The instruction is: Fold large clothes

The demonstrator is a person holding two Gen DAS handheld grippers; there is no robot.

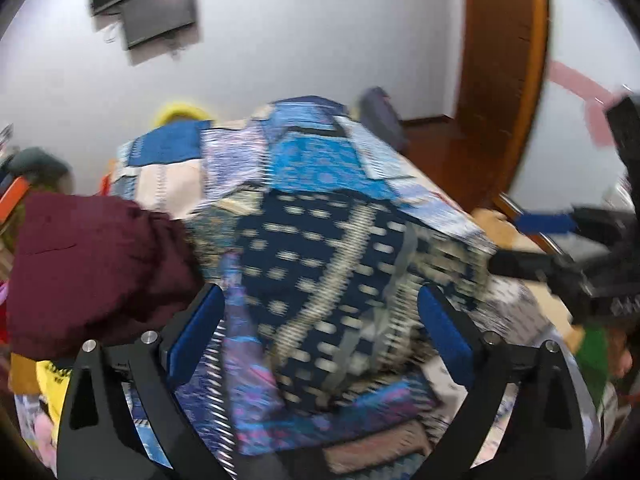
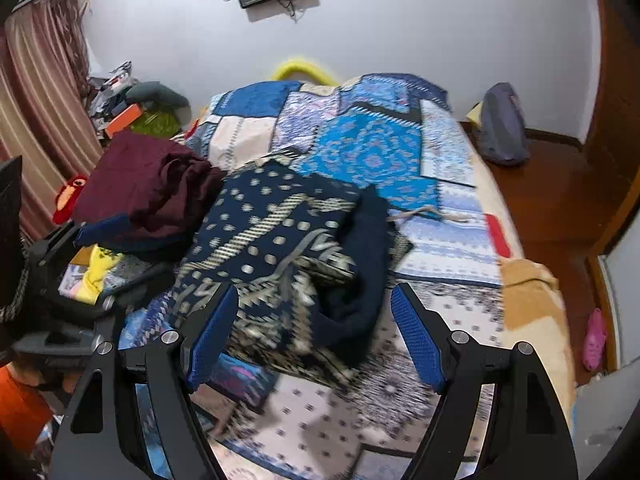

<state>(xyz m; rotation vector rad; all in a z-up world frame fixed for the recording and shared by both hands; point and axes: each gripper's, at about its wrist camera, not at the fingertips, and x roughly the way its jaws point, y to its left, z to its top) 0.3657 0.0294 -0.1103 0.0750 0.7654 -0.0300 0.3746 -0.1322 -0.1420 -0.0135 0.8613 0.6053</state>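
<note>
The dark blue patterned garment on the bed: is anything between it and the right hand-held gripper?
Nothing visible. The right hand-held gripper stands open directly before the dark blue patterned garment, with no object between them. The crumpled maroon garment lies to its left, beside it.

A patterned garment (image 2: 280, 240) lies bunched on the near half of the bed (image 2: 452, 232). A heap of clothes (image 2: 148, 188) sits just left of it, touching. A bag (image 2: 502, 124) stands on the floor at the far right.

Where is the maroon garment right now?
In the right wrist view the maroon garment lies bunched on the left side of the bed, just left of the navy patterned garment and above a yellow item.
</note>
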